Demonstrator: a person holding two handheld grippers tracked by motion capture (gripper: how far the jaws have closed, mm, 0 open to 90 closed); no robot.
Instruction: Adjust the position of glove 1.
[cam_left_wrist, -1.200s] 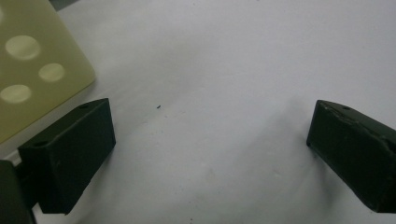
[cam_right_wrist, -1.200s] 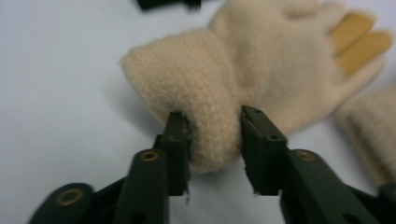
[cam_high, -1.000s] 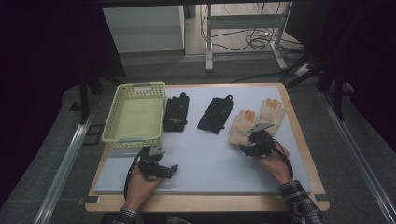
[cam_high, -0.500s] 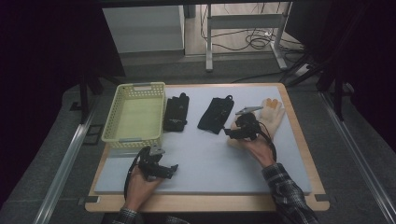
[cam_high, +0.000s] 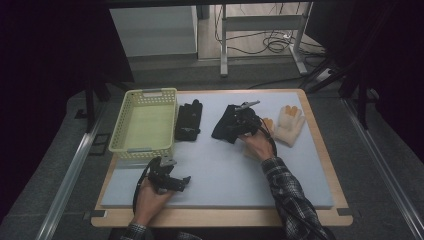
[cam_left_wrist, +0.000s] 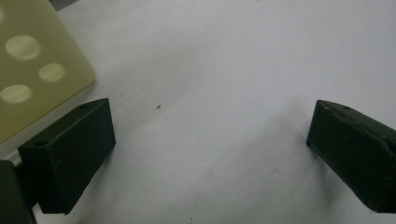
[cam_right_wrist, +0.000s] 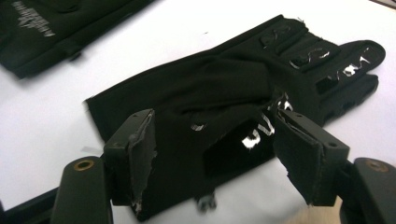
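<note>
Black fabric glove (cam_right_wrist: 224, 112) lies mid-bench toward the far edge, the right tool (cam_right_wrist: 215, 154) spread over its cuff, its jaws just opened: lower squarely, then pinch both layers

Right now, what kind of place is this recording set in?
Probably a lab or data-collection workspace: a padded table laid out with gloves and a basket, dark curtains around it, and loose cables on the floor behind.

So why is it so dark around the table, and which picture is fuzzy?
High view: light falls on the table, the room around stays black. Left gripper view: the yellow basket looks soft and blurry. Right gripper view: white print on the black glove glares.
</note>
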